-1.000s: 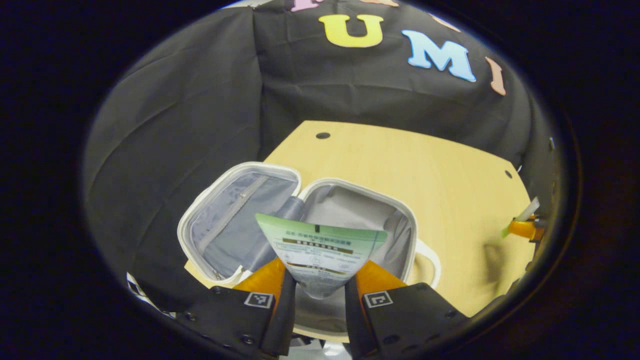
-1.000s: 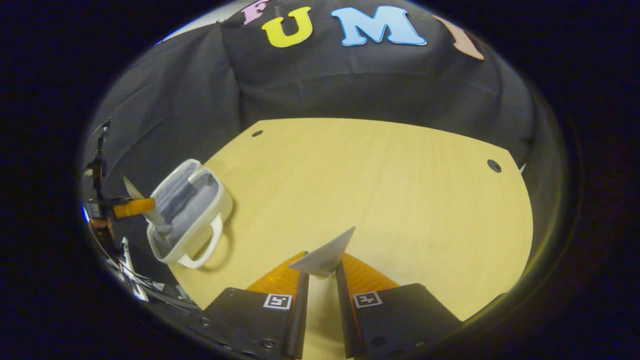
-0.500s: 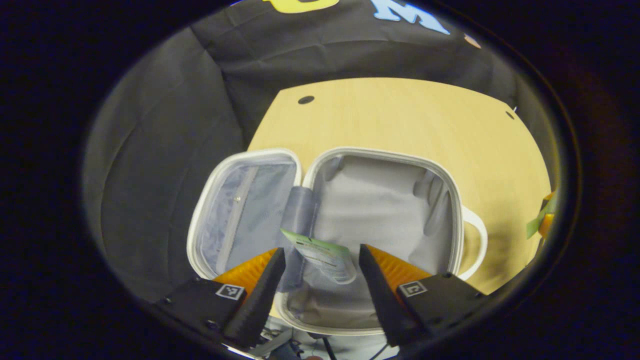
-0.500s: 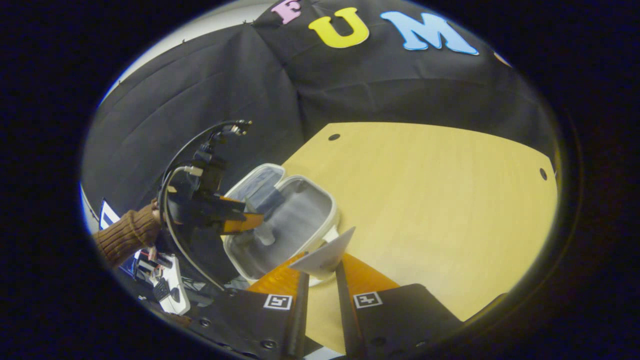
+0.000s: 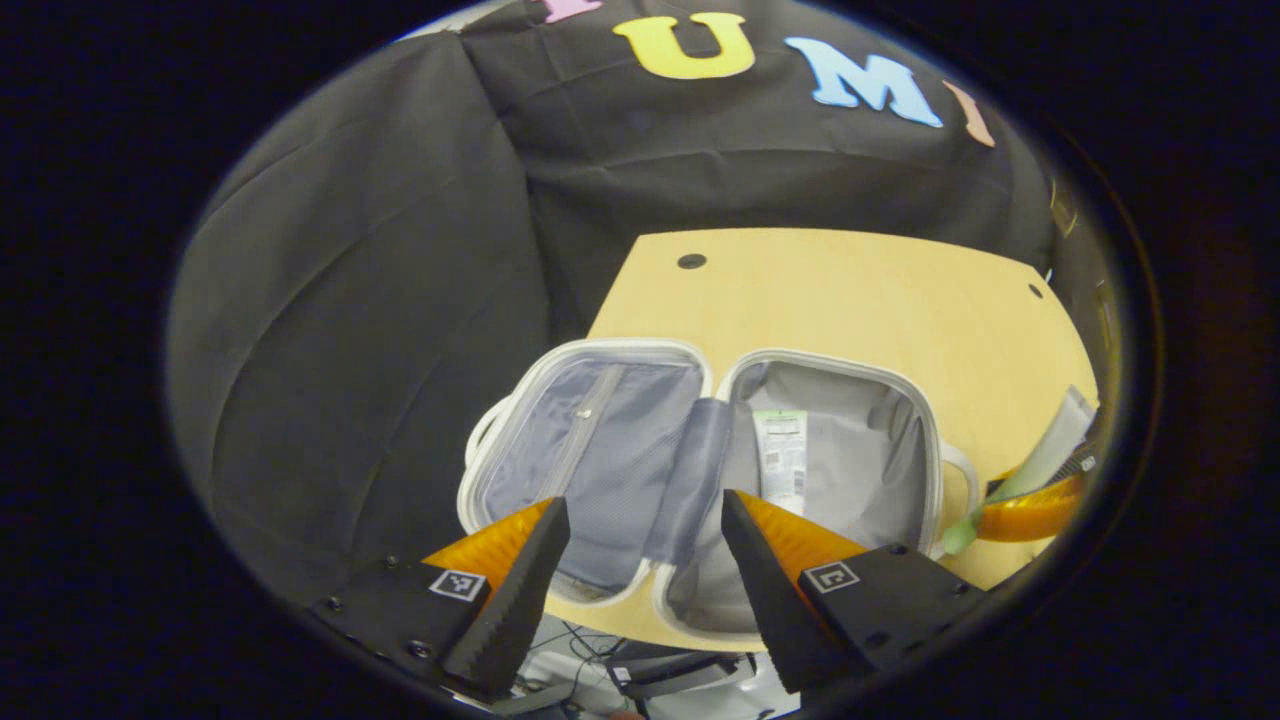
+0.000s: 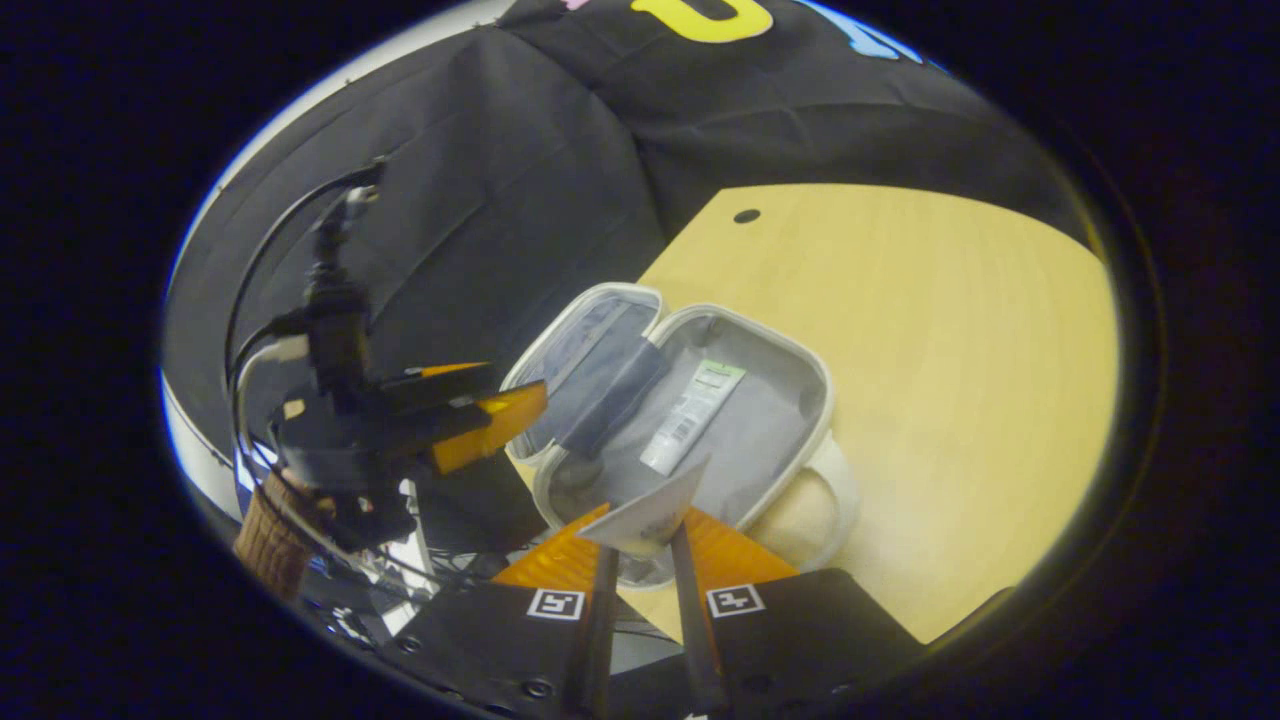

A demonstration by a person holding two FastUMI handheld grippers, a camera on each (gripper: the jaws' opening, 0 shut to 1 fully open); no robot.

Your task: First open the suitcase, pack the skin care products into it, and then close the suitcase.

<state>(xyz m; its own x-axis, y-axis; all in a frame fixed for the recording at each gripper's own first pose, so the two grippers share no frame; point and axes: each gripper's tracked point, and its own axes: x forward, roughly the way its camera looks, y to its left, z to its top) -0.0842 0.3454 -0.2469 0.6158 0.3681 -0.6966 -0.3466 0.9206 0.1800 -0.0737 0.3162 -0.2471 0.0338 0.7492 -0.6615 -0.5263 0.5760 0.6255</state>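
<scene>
The small white suitcase [image 5: 830,362] lies open on the wooden table, lid to the left and grey-lined base to the right. A green-and-white skin care tube [image 5: 782,450] rests flat in the base. My left gripper [image 5: 640,520] hovers open over the near edge of the case, nothing between its fingers. My right gripper [image 6: 640,545] is shut on a second pale tube [image 6: 650,512], held just above the near rim of the suitcase [image 6: 760,330], where the first tube [image 6: 693,415] also shows. In the left gripper view the right gripper [image 5: 1010,492] and its tube [image 5: 1052,452] come in beside the case's handle.
The wooden table [image 6: 950,330] stretches right of and behind the case, with a small hole [image 6: 746,216] at its far corner. The left gripper [image 6: 480,415] with its cables sits left of the case, held by a hand in a brown sleeve [image 6: 262,520]. Black cloth walls the booth.
My left gripper has let go of its tube, which now lies in the suitcase base, and has drawn back open. My right gripper has carried its tube from mid-table to the suitcase.
</scene>
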